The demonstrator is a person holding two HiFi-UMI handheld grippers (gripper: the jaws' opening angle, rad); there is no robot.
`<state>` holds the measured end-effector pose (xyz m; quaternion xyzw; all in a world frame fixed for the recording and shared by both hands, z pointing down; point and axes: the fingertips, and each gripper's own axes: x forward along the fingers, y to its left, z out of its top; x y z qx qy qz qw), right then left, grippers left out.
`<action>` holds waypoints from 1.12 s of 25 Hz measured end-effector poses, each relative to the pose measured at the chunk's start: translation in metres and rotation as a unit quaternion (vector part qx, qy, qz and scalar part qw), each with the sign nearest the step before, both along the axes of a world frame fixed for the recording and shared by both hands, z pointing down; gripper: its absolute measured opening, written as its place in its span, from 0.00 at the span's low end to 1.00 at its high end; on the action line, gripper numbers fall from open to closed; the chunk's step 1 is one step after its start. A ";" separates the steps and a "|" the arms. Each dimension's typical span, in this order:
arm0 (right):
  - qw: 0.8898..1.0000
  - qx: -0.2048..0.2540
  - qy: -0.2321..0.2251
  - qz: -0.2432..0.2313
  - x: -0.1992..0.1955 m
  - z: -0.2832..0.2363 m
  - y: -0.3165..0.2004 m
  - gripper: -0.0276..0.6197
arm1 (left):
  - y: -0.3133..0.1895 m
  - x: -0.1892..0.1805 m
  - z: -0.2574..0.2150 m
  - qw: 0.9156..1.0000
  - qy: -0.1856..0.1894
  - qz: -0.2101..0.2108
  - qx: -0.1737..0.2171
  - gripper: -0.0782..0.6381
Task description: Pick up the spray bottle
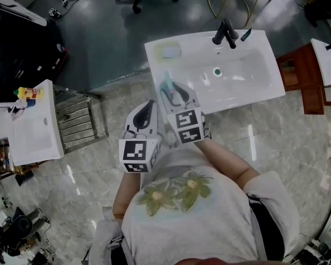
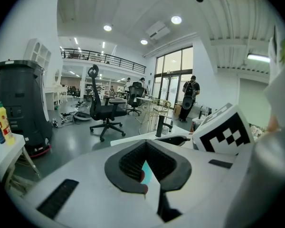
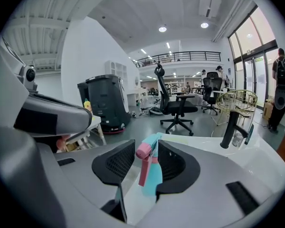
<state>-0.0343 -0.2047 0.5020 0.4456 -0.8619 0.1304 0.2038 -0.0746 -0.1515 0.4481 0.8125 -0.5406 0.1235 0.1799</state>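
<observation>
One spray bottle [image 3: 153, 175] is what you're after: teal body, pink trigger head, upright on the front left corner of the white sink [image 1: 252, 90], well away from the black faucet [image 1: 225, 33].

Your right gripper [image 3: 146, 150] already straddles it. The jaws are spread. The bottle sits close against the right-hand pad, and a gap shows between the pink trigger and the left-hand pad, so I read it as bracketed but not yet clamped.

Your left gripper [image 2: 145, 145] hangs just beside the right one, nearer your body. Its tips are together and grip nothing. Only a sliver of teal shows through the slot behind them, most likely the bottle beyond.

Expect a light plastic bottle, though I can't tell how much liquid is in it. The wall is probably thin and smooth, so it may flex and slip under a hard squeeze.

- Take hold at the neck or upper body, just under the pink head, where the plastic should be stiffest.
- Keep the pads off the trigger lever, or you may spray or twist the bottle.
- Centre it between the pads before closing; as it sits now, one pad would push it sideways across the glossy sink rim.
</observation>
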 end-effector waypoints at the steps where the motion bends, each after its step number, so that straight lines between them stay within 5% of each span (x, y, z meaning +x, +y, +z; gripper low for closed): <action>1: 1.000 -0.001 0.002 0.002 0.000 0.001 -0.001 0.27 | 0.000 0.000 0.000 1.000 0.000 0.000 0.000 0.12; 21: 1.000 -0.015 -0.001 0.014 0.002 0.012 -0.011 0.26 | -0.005 -0.007 0.003 1.000 -0.001 -0.001 -0.005 0.12; 28: 1.000 -0.007 0.002 0.017 0.002 0.011 -0.013 0.18 | -0.006 -0.007 0.003 1.000 -0.002 0.002 -0.005 0.12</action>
